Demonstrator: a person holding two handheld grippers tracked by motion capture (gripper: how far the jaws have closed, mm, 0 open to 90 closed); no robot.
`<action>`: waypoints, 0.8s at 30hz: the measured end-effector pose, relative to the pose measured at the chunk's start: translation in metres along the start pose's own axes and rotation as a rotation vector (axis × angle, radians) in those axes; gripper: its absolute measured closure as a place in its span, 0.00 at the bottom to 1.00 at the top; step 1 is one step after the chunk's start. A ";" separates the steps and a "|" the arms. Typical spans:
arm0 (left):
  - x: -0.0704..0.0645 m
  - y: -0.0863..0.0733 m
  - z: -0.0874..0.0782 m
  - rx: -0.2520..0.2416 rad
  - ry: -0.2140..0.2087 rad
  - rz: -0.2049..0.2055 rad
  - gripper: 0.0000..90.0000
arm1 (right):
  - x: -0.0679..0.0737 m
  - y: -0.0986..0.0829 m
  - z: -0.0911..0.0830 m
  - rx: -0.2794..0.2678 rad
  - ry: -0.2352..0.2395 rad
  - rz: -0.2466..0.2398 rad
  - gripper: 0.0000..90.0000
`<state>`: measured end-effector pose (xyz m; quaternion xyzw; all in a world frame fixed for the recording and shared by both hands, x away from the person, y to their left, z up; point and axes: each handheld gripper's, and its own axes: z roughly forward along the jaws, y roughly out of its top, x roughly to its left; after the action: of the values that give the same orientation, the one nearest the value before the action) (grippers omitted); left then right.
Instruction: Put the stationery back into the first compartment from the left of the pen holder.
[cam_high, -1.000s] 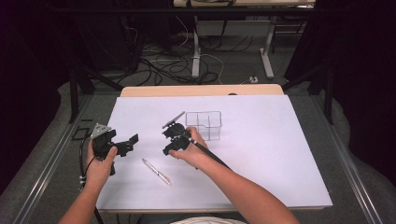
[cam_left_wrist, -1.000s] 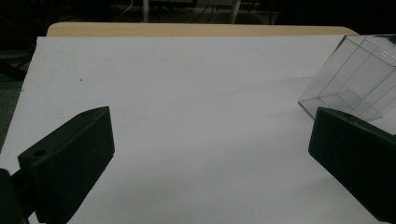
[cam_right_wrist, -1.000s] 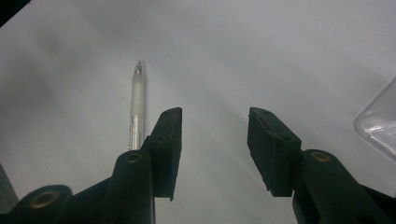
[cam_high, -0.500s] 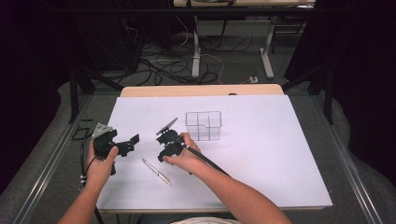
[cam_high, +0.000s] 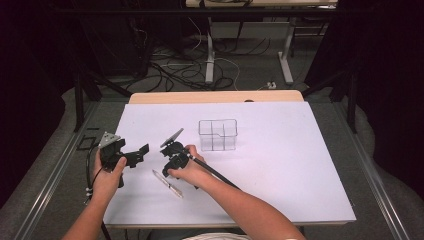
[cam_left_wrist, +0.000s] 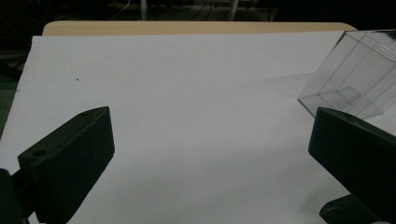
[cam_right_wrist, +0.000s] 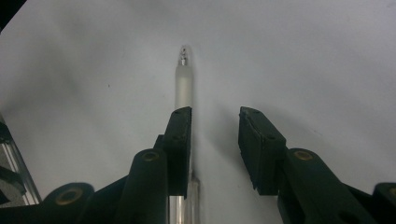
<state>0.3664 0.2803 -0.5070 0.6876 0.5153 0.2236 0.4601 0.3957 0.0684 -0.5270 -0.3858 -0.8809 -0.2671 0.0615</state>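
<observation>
So the slim silver-and-frosted plastic pen (cam_high: 168, 183) is lying flat on the white sheet, near the clear plastic divided box (cam_high: 217, 134) on its near-left side, and the right gripper (cam_right_wrist: 214, 140) sits right over it with jaws spread, one jaw already alongside the barrel. It looks light, stiff and pretty slick, so I'd pinch it mid-barrel across its width or it'll probably roll or pivot. Left gripper (cam_high: 141, 151) hovers further left of the box, jaws wide apart, holding nothing.
</observation>
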 end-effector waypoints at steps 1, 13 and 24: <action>0.000 0.000 0.000 0.000 0.002 0.000 0.00 | 0.001 0.001 0.001 0.001 -0.008 -0.025 0.75; 0.002 0.000 -0.002 -0.004 0.005 -0.003 0.00 | 0.016 0.009 0.018 0.031 0.000 -0.068 0.80; 0.002 0.000 -0.002 -0.003 0.008 -0.004 0.00 | 0.018 0.008 0.024 0.056 -0.023 -0.070 0.88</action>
<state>0.3661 0.2833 -0.5062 0.6851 0.5180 0.2260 0.4596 0.3909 0.0972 -0.5387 -0.3557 -0.9017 -0.2401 0.0528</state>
